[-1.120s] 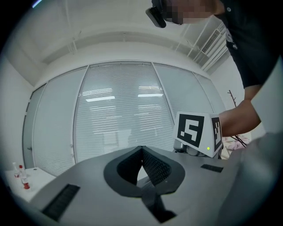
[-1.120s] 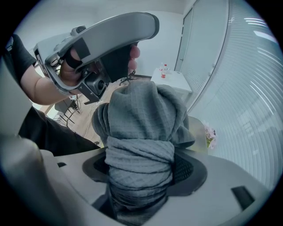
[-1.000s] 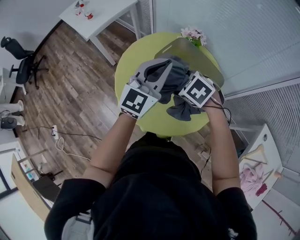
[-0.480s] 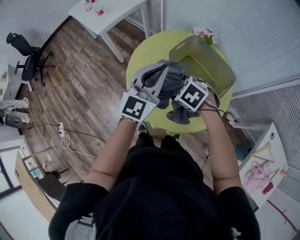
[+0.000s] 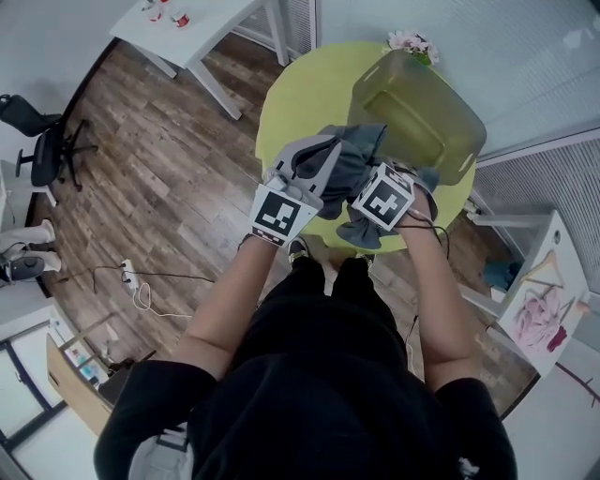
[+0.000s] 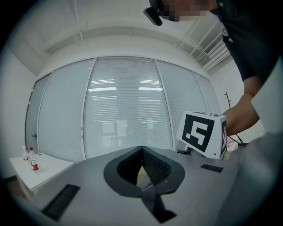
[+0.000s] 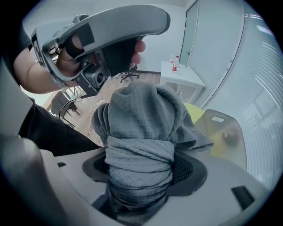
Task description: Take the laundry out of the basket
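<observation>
— How are the jaws of the right gripper (image 7: 143,167) found?
— They are pressed on a grey waffle-knit cloth (image 7: 141,117). It is bunched into a thick roll, so the jaws are kept wide apart by it. A dark pad is seen on either side of the roll in the right gripper view.

— And the left gripper (image 6: 142,150)?
— Its jaws are brought together at the tips. Nothing is caught between them.

— Where is the cloth placed?
— In the head view it is held at mid-frame between the two grippers. It is over the near part of a round yellow-green table (image 5: 300,94). It is outside the translucent basket (image 5: 417,112), which is set on the table at the upper right, just beside the cloth in the frame.

— What is seen farther out?
— Pink flowers (image 5: 411,42) are seen at the table's far edge, at the top of the frame. A white table (image 5: 211,28) with small bottles (image 5: 178,19) is found at the upper left. A black office chair (image 5: 42,141) is seen at the left edge, on a wood floor (image 5: 169,169).
</observation>
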`<action>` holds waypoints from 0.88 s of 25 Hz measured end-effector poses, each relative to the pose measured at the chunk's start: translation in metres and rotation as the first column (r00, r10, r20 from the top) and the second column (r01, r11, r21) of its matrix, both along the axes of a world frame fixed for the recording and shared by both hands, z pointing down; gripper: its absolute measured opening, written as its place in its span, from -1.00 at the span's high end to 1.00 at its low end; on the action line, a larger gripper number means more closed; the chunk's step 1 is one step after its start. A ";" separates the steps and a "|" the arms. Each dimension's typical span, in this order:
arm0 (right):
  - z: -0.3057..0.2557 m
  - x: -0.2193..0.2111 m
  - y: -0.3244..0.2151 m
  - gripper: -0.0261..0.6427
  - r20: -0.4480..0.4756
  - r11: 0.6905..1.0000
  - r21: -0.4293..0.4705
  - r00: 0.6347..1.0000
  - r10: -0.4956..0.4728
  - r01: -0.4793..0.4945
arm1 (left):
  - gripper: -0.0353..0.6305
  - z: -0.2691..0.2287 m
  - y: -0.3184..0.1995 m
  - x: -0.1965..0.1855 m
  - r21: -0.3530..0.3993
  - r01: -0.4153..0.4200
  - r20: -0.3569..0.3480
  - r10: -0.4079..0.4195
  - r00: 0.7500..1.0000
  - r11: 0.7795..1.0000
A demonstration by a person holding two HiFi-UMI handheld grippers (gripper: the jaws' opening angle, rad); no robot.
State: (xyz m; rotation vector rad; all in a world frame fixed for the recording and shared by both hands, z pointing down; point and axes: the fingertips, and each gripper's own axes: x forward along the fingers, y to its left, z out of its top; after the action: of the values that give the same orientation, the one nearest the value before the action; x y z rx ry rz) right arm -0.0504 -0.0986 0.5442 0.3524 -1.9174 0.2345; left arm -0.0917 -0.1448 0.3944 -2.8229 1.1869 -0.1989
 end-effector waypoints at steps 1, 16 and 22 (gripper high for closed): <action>0.007 -0.002 0.002 -0.14 0.001 1.000 0.000 1.000 0.008 -0.008 | 0.88 0.008 0.001 -0.001 -0.009 -0.010 0.004 0.010 1.000 1.000; 0.122 0.005 0.013 -0.14 -0.051 0.999 -0.047 0.999 0.008 -0.010 | 0.88 0.116 0.002 0.003 -0.146 -0.074 0.026 0.078 0.997 0.987; 0.166 0.003 0.006 -0.14 -0.056 0.998 -0.055 0.998 -0.013 0.010 | 0.88 0.168 0.000 0.002 -0.225 -0.060 0.043 0.071 0.997 0.973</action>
State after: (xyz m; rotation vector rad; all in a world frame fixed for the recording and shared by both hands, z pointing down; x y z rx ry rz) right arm -0.0476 -0.0929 0.7103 0.3078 -1.8531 0.2662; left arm -0.0894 -0.1450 0.5621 -3.0220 1.1242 -0.4236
